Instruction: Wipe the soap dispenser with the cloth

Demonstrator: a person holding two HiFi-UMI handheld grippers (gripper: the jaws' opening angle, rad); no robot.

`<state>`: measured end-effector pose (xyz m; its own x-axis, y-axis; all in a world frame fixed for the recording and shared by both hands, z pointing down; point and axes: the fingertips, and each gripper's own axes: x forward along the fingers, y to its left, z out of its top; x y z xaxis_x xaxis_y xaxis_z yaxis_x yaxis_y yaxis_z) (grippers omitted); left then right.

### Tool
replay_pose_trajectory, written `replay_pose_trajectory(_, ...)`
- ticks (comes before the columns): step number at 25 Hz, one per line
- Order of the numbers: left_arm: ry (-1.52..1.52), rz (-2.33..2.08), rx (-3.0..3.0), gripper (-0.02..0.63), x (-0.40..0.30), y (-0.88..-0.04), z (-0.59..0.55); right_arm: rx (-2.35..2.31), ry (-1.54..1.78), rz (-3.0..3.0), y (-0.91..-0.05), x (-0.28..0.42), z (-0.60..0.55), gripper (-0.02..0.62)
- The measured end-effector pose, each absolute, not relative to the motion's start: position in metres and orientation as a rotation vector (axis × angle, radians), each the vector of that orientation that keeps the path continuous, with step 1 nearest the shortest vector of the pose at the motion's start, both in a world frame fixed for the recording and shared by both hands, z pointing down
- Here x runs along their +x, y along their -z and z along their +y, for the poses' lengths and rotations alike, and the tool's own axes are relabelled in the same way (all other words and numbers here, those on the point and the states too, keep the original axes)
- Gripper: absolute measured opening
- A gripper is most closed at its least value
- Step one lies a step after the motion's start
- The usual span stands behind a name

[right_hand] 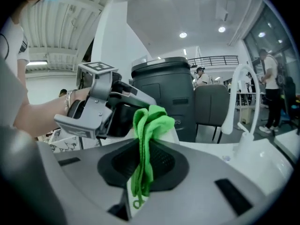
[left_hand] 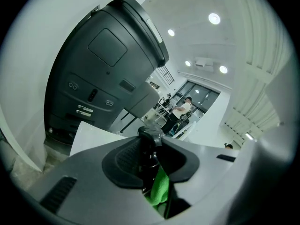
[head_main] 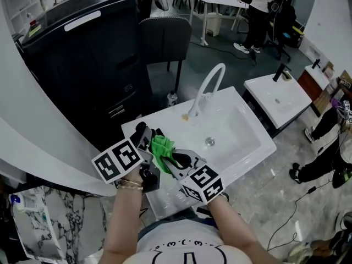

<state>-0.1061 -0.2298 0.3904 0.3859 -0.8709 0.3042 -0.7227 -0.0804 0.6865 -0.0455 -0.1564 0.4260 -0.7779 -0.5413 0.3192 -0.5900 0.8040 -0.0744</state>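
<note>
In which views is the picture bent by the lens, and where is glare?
Both gripper views are fisheye, with black corners; ceiling lamps glare in the left gripper view; the head view is dim, its sink bright.

left gripper (head_main: 146, 136): grey jaws, black ribbed pads, cube of black-and-white square markers
right gripper (head_main: 166, 158): same grey build, same marker cube
left wrist: thin bracelet (head_main: 131, 185)
shirt (head_main: 165, 254): white, dark print
</note>
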Motion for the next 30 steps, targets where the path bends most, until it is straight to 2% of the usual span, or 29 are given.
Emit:
replay_pose_trajectory(14,0.324,-1.352,2.012,0.097,-0.121,-0.367,-0.235,1.018,-0.273,-2.533,-0.454,-0.003,-0.169,0.048)
replay_pose_trajectory(22,0.403,-1.271,2.372,0.097,-0.115,-0.337,-0.223,1.013,-0.131,-2.716,-0.398,0.009,-0.157,0.048)
replay_pose_trajectory(30,0.29,-1.219,2.619,0.095,-0.094,-0.329,-0.205,0.835,-0.03,-2.888,-0.362,-0.017,-0.15,0.048)
